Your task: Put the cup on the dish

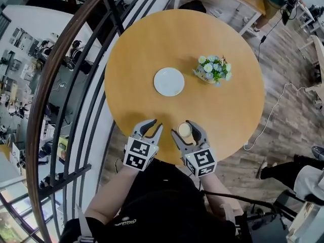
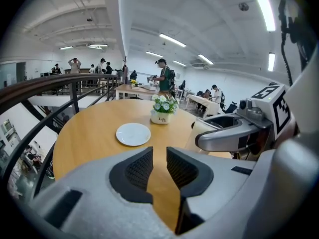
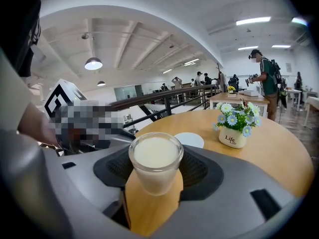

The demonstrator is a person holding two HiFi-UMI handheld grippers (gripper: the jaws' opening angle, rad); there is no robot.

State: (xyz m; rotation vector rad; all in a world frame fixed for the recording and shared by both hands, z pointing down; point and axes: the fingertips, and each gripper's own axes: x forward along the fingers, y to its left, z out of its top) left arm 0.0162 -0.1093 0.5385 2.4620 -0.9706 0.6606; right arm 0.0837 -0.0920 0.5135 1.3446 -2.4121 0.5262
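A glass cup (image 1: pixel 185 130) (image 3: pixel 155 163) of pale milky drink sits between the jaws of my right gripper (image 1: pixel 185 131) (image 3: pixel 155 172), near the round wooden table's (image 1: pixel 147 39) front edge. Both pads press its sides, so the gripper is shut on it. Whether the cup's base rests on the wood I cannot tell. The white dish (image 1: pixel 169 81) (image 2: pixel 133 134) (image 3: pixel 189 140) lies bare in the table's middle, beyond the cup. My left gripper (image 1: pixel 154 126) (image 2: pixel 159 166) hovers just left of the right one, its jaws a narrow gap apart with nothing in them.
A small white pot of blue and white flowers (image 1: pixel 212 71) (image 2: pixel 162 114) (image 3: pixel 233 128) stands right of the dish. A dark metal railing (image 1: pixel 76 85) curves along the table's left. People and other tables fill the room behind.
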